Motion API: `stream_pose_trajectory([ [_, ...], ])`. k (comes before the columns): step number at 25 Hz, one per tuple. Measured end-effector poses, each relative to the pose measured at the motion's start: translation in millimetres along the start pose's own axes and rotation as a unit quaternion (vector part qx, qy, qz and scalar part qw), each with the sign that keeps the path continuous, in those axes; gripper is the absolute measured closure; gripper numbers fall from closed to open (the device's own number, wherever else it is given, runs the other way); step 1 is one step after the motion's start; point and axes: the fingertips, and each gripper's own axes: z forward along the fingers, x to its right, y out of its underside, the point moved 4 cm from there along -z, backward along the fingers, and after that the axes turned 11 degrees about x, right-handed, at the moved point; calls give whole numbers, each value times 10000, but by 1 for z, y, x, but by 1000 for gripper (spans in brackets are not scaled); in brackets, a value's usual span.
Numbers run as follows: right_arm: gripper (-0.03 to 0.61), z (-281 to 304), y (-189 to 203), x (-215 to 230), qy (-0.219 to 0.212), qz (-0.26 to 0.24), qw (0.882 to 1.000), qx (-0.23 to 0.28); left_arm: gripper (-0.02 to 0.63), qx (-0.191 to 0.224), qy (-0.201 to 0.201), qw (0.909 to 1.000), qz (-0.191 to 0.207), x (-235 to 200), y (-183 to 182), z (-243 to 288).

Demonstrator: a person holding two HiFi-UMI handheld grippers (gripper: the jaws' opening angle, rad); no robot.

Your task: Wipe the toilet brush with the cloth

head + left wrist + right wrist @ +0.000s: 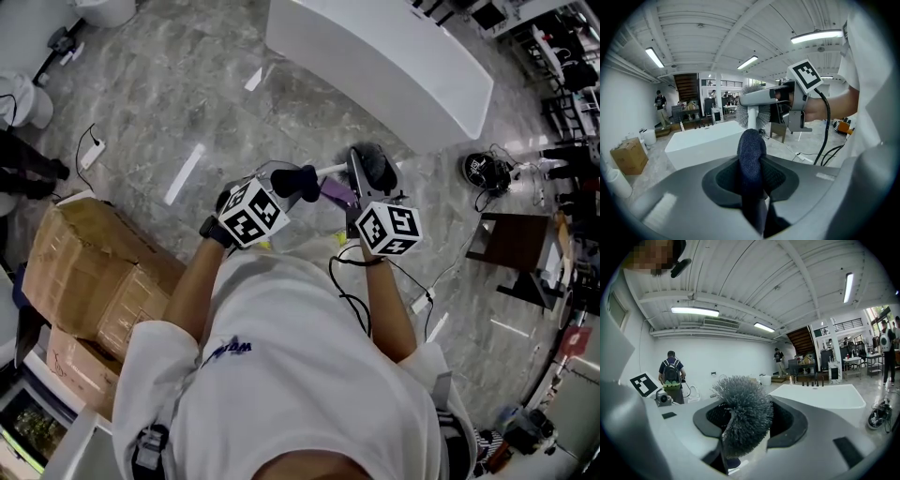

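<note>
The long white counter [375, 56] lies out beyond both sets of my fingers. The cardboard boxes [89, 272] sit on the floor, off to the outer side of my left gripper [292, 184].

My right gripper [361, 176] is clenched on the toilet brush [740, 420]. The stem is pinched low between its fingers, and the grey bristle head stands up past the fingertips.

My left gripper is clamped on the cloth [751, 157] — a dark blue fold squeezed between the two pads, its rounded end poking out beyond the fingertips.

From the left gripper view, the brush [752, 115] hangs just ahead of the cloth's end, bristles downward, with the pale handle running sideways into my right gripper [780, 101]. I cannot tell whether cloth and brush touch.
</note>
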Motion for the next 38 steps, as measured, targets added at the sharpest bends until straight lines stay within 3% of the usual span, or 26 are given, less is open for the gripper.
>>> stream_pose_trajectory([
  [38,362,1,-9,19,234,56,9996,167,528,-39,-31,10000,80,-10,9,-9],
])
